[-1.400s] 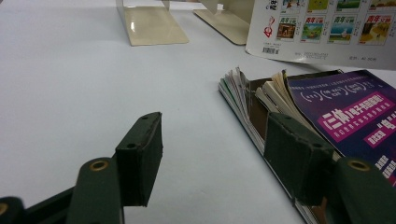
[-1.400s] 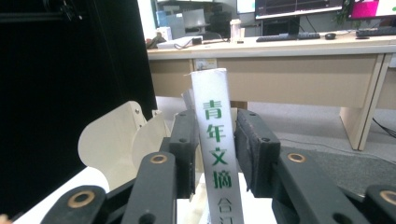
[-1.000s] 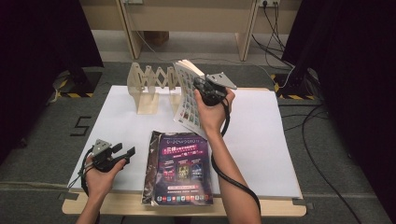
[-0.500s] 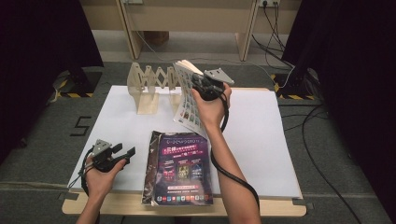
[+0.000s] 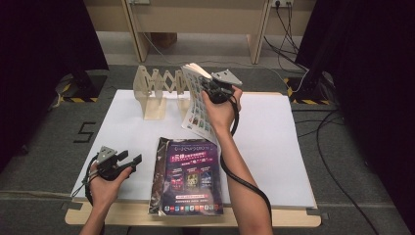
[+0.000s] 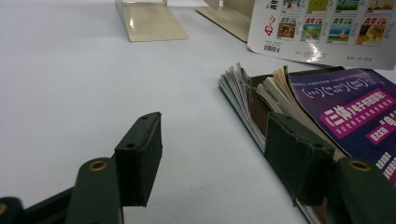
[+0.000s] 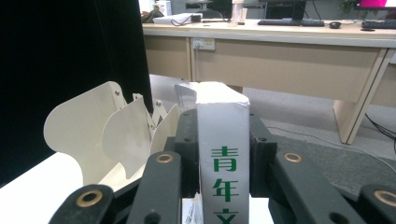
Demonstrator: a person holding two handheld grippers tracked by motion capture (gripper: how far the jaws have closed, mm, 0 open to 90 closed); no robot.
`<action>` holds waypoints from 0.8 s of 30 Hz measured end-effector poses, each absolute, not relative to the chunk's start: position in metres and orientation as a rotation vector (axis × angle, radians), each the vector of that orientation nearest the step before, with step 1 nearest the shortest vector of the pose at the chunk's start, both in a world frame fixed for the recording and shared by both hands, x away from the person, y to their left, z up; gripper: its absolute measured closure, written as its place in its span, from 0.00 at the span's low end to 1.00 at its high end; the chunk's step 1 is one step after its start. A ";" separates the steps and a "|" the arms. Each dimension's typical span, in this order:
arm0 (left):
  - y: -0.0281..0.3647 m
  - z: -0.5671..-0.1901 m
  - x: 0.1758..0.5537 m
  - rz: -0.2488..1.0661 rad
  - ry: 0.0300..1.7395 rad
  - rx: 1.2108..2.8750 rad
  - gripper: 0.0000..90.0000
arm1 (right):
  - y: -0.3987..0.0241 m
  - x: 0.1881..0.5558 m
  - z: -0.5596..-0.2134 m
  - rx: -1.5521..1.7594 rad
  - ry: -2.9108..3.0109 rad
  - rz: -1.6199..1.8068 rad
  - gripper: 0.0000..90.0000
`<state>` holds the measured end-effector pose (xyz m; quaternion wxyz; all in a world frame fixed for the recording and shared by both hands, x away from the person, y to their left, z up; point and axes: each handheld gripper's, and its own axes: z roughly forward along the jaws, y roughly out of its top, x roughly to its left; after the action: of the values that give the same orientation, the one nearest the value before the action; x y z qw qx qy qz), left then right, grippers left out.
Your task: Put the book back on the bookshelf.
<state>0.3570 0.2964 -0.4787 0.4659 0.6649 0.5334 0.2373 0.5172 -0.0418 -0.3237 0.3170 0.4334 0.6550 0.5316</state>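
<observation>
Magazine [image 5: 198,105] now pinched tighter in right gripper [image 5: 214,90], barely moved; left gripper [image 5: 128,162] spread.

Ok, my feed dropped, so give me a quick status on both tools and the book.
Right tool shut on white book, jaws just been closing, held upright beside rack. Left tool open, idle by purple magazine. Nothing blocking.

The held magazine [image 7: 222,154] has its spine lettering cut off below.
</observation>
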 end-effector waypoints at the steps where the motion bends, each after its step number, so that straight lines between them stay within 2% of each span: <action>1: 0.296 -0.479 0.357 0.583 1.310 1.633 0.40 | -0.042 0.517 -0.324 1.145 1.718 1.410 0.81; 24: 0.296 -0.480 0.357 0.581 1.309 1.632 0.40 | -0.038 0.503 -0.315 1.160 1.600 1.531 0.83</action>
<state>0.3574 0.2961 -0.4798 0.4662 0.6650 0.5333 0.2368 0.5033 -0.0379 -0.3147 0.3153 0.4405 0.6072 0.5812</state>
